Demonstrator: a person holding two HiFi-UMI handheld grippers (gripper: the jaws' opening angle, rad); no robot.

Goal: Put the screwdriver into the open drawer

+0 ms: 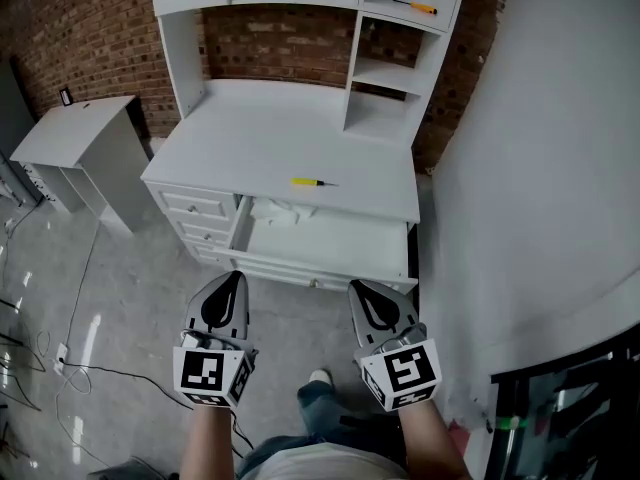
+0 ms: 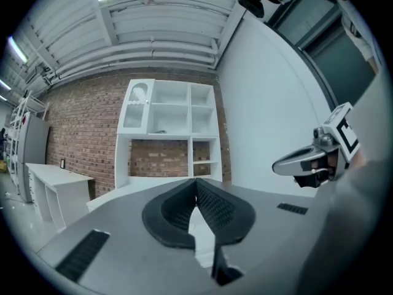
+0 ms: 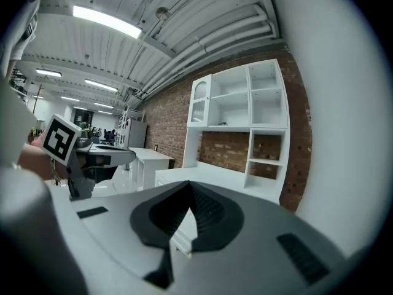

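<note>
A yellow-handled screwdriver lies on the white desk top, just behind the open drawer. Something white and crumpled sits in the drawer's back left corner. Both grippers are held side by side in front of the drawer, over the floor and short of the desk. My left gripper is shut with nothing in it. My right gripper is shut and empty too. Each gripper view shows the desk's hutch ahead and the other gripper off to the side.
A second orange-handled tool lies on an upper hutch shelf. A small white cabinet stands to the left, and cables trail on the floor. A white wall panel runs close along the right. A closed drawer stack sits left of the open drawer.
</note>
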